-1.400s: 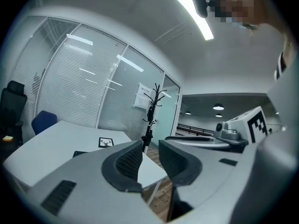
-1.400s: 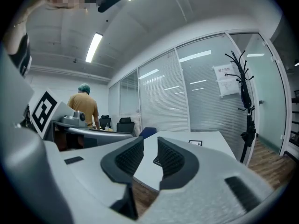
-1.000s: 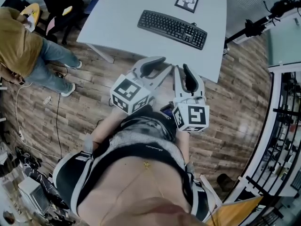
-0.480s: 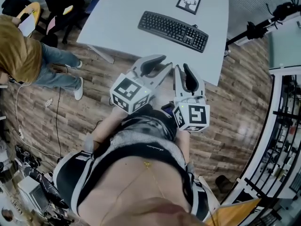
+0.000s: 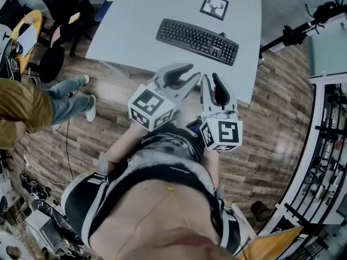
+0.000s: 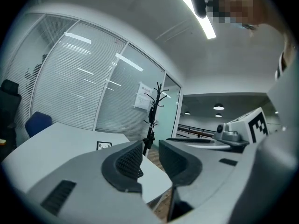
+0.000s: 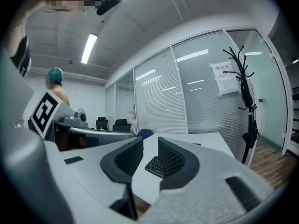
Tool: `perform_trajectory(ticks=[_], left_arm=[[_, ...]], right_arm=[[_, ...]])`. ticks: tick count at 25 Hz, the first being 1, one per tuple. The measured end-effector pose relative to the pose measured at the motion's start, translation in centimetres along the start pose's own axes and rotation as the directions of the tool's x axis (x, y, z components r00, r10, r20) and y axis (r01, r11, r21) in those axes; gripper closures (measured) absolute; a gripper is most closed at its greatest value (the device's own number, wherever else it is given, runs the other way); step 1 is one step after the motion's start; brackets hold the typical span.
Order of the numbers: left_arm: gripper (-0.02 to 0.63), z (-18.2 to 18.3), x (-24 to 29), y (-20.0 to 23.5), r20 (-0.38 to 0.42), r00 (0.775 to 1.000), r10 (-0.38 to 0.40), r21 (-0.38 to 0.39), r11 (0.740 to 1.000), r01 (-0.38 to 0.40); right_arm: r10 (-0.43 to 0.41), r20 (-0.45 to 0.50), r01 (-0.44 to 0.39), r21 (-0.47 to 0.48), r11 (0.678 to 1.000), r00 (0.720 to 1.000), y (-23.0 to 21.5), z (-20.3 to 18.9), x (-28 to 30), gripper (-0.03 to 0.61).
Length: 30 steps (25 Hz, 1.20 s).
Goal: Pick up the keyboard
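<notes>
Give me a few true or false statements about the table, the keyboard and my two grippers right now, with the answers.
1. The keyboard lies on the white table. True.
2. The left gripper grips the keyboard. False: its jaws stand slightly apart with nothing between them, short of the keyboard.
3. A deer picture lies on the table beyond the keyboard. True.
4. The keyboard is white. False: it is black.
5. The right gripper holds nothing. True.
</notes>
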<state>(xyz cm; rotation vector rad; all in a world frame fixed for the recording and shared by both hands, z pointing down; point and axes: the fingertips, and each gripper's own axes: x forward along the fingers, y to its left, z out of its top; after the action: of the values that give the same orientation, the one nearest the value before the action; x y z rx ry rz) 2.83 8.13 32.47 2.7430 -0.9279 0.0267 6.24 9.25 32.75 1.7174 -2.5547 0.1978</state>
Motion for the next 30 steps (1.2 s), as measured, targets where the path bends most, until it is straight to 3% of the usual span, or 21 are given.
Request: perform_trajectory(ticks=[30], left_arm=[[0.523,0.0,5.4,8.1,-0.039,0.999,-0.034,-0.050,0.998,0.032]], right_arm=[[-0.040,-0.052,0.041,0.023,0.999,0.998,-3.2,-0.9,8.9,0.479]])
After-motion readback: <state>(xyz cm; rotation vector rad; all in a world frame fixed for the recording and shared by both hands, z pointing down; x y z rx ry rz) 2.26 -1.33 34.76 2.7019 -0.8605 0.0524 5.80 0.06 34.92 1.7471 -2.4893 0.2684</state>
